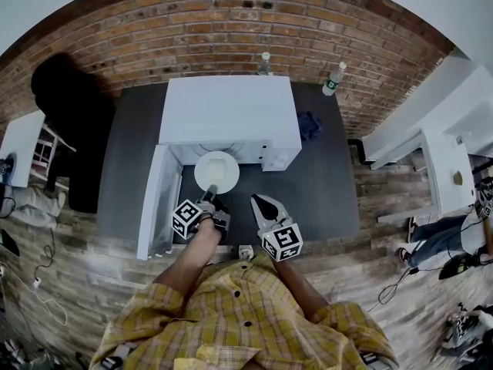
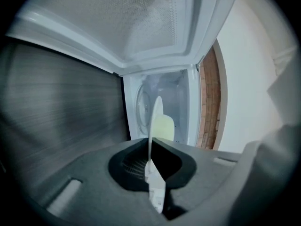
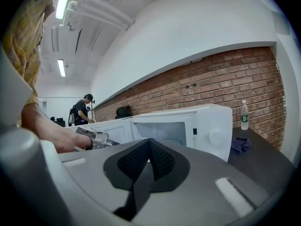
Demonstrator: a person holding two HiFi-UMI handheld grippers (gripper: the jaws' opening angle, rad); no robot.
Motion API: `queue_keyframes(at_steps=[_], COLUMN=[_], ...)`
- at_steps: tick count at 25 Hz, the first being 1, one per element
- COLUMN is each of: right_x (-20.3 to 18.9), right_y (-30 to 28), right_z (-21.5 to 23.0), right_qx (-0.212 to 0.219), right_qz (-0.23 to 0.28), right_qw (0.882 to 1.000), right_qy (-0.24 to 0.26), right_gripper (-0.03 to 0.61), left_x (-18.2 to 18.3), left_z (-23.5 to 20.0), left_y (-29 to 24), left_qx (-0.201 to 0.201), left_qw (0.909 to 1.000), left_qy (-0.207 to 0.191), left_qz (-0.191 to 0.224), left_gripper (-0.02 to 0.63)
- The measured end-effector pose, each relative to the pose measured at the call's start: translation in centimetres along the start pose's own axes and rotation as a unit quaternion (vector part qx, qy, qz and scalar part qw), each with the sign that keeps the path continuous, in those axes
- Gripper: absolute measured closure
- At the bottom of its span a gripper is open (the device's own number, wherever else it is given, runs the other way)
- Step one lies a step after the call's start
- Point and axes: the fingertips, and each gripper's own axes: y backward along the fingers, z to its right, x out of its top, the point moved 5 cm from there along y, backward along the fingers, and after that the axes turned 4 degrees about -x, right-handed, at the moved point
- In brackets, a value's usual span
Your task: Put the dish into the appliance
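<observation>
The left claw (image 1: 209, 195) is clamped on the near rim of the white dish (image 1: 216, 169), its jaws drawn almost together with only the thin edge of the dish between them. In the left gripper view the dish stands edge-on between the pads, pointing into the lit cavity beyond.

From the head view the dish lies at 12 o'clock of the left claw, right at the open mouth of the white microwave (image 1: 231, 110). Whether it rests on the cavity floor cannot be told. The microwave door (image 1: 158, 199) hangs open at 9 o'clock of the cavity.

The right claw (image 1: 258, 201) hovers at 3 o'clock of the left one, over the front of the dark surface (image 1: 323, 183). Its jaws are closed together with nothing in them.

Two water bottles stand behind the microwave against the brick wall (image 1: 192, 29), one (image 1: 264, 64) at 12 o'clock and one (image 1: 333, 78) at 1 o'clock. A blue cloth (image 1: 310, 124) lies on the surface at 3 o'clock of the microwave.
</observation>
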Motion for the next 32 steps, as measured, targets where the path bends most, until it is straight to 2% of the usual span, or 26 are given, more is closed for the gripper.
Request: queue_keyframes(at_steps=[13,20,32], right_x=[0.1,0.1,-0.6], right_y=[-0.8,-0.8,-1.2], right_z=[-0.2,0.3,0.9], right_qx=[0.006,-0.003,-0.012], right_qz=[-0.009,-0.013,-0.024], right_qw=[1.000,1.000,1.000], right_qy=[0.008,0.011,0.007], right_gripper=[0.575,0.575,0.575], left_x=[1.2,1.8,3.5], left_z=[-1.8,-2.0,-3.7], left_y=[-4.7,-7.6,-9.7], left_qx=[-0.015,0.000,0.018], left_qw=[0.9994,0.9996,0.9993], left_qy=[0.005,-0.009,0.004], left_qz=[0.032,0.028,0.032], left_gripper=[0.604,0.604,0.603])
